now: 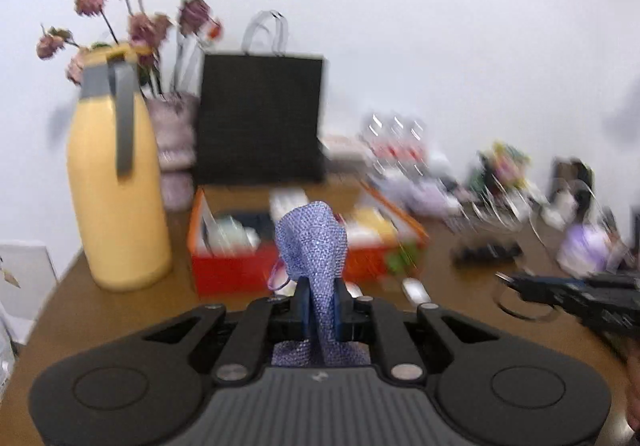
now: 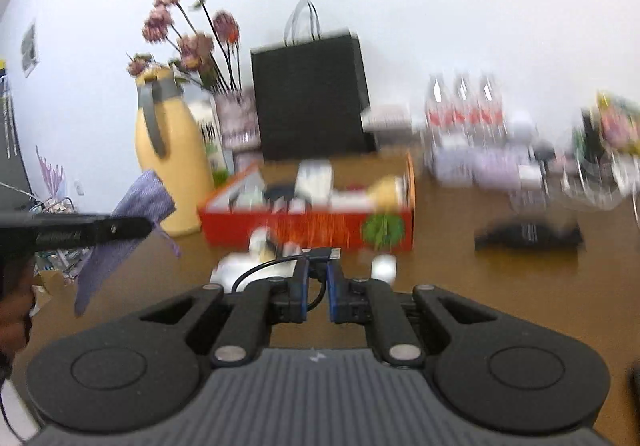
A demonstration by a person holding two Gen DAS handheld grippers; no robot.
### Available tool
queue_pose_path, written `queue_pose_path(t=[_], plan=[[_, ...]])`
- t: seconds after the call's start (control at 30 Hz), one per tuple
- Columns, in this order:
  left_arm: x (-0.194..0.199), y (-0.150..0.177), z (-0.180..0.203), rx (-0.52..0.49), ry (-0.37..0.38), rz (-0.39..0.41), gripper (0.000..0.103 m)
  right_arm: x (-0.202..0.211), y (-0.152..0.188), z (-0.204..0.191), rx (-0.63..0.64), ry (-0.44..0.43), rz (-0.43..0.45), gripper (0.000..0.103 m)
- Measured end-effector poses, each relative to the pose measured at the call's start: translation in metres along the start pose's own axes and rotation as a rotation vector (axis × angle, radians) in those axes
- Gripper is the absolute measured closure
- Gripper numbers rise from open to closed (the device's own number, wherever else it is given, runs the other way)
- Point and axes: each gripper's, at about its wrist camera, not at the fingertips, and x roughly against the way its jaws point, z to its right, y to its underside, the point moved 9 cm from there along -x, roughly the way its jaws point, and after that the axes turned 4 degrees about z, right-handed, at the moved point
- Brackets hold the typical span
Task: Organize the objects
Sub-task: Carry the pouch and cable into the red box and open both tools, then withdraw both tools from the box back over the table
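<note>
Purple pouch [image 1: 312, 242], no legible writing

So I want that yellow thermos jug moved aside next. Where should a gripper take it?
Probably by the grey handle on the yellow jug, coming level from the table's open front. The handle faces this way and the strap looks narrow enough for the jaws, while the body looks too wide. Both grippers are full now.

Bottles [image 2: 464, 105] and far clutter blurred

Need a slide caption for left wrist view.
Left hand-held gripper clamps purple mesh cloth before red box.
</note>
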Motion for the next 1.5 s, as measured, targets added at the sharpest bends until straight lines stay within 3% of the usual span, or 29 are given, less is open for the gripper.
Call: queue_pose_path(t=[0.1, 0.27, 0.3, 0.37, 0.4, 0.43, 0.5, 0.6, 0.7, 0.87, 0.93, 0.97, 1.1, 1.17, 1.23, 1.3, 1.43, 1.5], plan=[[-0.059, -0.029, -0.026, 0.029, -0.045, -0.049, 0.094, -0.043, -0.037, 0.016, -0.014, -0.020, 0.013, 0.093], [-0.168, -0.063, -0.054, 0.040, -0.132, -0.135, 0.092, -0.160, -0.089, 0.050, -0.042, 0.008, -0.025, 0.093], [-0.184, -0.066, -0.058, 0.062, -0.146, -0.143, 0.088, -0.184, -0.094, 0.056, -0.056, 0.015, -0.042, 0.093], [-0.218, -0.068, -0.065, 0.146, -0.158, -0.154, 0.070, -0.238, -0.099, 0.068, -0.071, 0.050, -0.098, 0.093], [-0.231, -0.067, -0.068, 0.165, -0.148, -0.163, 0.046, -0.264, -0.099, 0.074, -0.076, 0.076, -0.126, 0.092], [-0.243, -0.065, -0.070, 0.176, -0.145, -0.166, 0.027, -0.288, -0.099, 0.083, -0.081, 0.127, -0.135, 0.081], [-0.259, -0.063, -0.072, 0.151, -0.163, -0.144, 0.023, -0.320, -0.089, 0.098, -0.068, 0.218, -0.171, 0.065], [-0.272, -0.057, -0.075, 0.088, -0.166, -0.155, 0.023, -0.338, -0.071, 0.105, -0.080, 0.221, -0.190, 0.064], [-0.276, -0.049, -0.080, 0.056, -0.179, -0.161, 0.025, -0.334, -0.060, 0.106, -0.112, 0.190, -0.179, 0.049], [-0.260, -0.053, -0.079, 0.056, -0.195, -0.153, 0.025, -0.302, -0.073, 0.102, -0.131, 0.155, -0.134, 0.041], [-0.238, -0.059, -0.072, 0.047, -0.202, -0.130, 0.024, -0.283, -0.079, 0.095, -0.101, 0.133, -0.124, 0.020], [-0.223, -0.062, -0.068, 0.043, -0.207, -0.106, 0.024, -0.272, -0.078, 0.088, -0.073, 0.109, -0.130, 0.016], [-0.145, -0.065, -0.047, 0.029, -0.232, -0.008, 0.012, -0.210, -0.056, 0.060, 0.037, 0.067, -0.153, 0.016], [-0.103, -0.052, -0.036, 0.026, -0.195, -0.007, 0.011, -0.170, -0.045, 0.045, 0.062, 0.061, -0.127, 0.015], [-0.065, -0.030, -0.021, 0.011, -0.134, -0.018, 0.009, -0.123, -0.029, 0.027, 0.067, 0.020, -0.095, 0.004], [-0.028, -0.001, -0.008, 0.007, -0.105, -0.024, 0.006, -0.085, -0.010, 0.010, 0.082, -0.018, -0.082, 0.002], [0.028, 0.058, 0.019, -0.056, -0.089, -0.091, 0.006, -0.018, 0.041, -0.019, 0.107, -0.039, -0.153, 0.002], [0.054, 0.080, 0.031, -0.075, -0.047, -0.114, 0.006, 0.012, 0.059, -0.029, 0.112, -0.064, -0.174, 0.001]])
